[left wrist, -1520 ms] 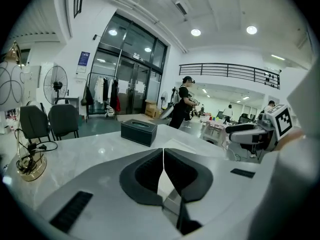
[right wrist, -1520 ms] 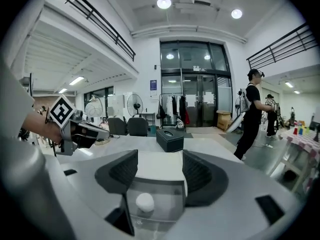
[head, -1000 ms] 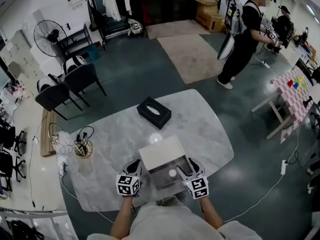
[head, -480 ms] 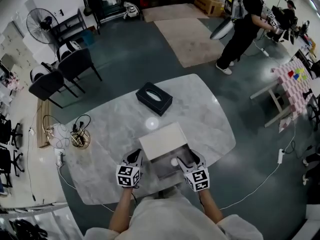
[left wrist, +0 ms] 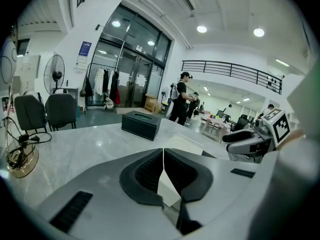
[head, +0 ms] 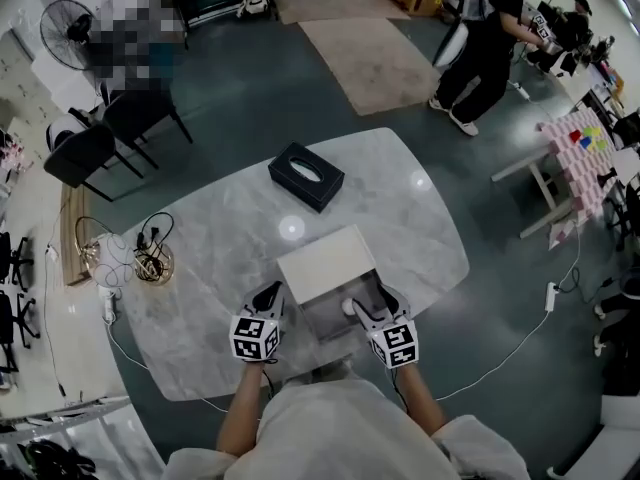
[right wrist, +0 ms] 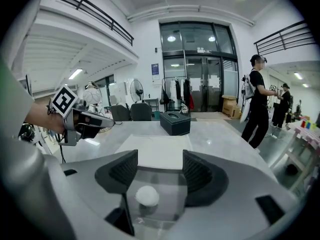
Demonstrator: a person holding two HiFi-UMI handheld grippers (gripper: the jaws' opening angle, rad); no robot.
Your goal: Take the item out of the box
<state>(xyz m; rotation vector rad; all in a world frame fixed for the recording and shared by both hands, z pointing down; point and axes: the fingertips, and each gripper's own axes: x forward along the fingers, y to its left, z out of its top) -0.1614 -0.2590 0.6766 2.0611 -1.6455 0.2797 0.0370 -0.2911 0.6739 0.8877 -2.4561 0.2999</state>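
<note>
Two fingers (right wrist: 122, 171) of the right gripper (right wrist: 155, 173) stand wide around the white ball (right wrist: 147, 196) lying in the open box (head: 318, 318) on the desk (head: 220, 258), apparently poised to pinch it, while the left gripper (head: 270, 294), fingers pressed together, waits beside the box.

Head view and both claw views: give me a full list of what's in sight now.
Pale marble table: one, grey-white, centre.
White rectangular box: one, open, table's near edge.
Small white ball: one, inside box.
Black tissue box: one, table's far side.
Round gold tray with cables: one, table's left edge.
Black chairs: two, beyond table, left.
Standing person: one, dark clothes, far right.
Left claw: shut, left of box.
Right claw: open, at ball.
</note>
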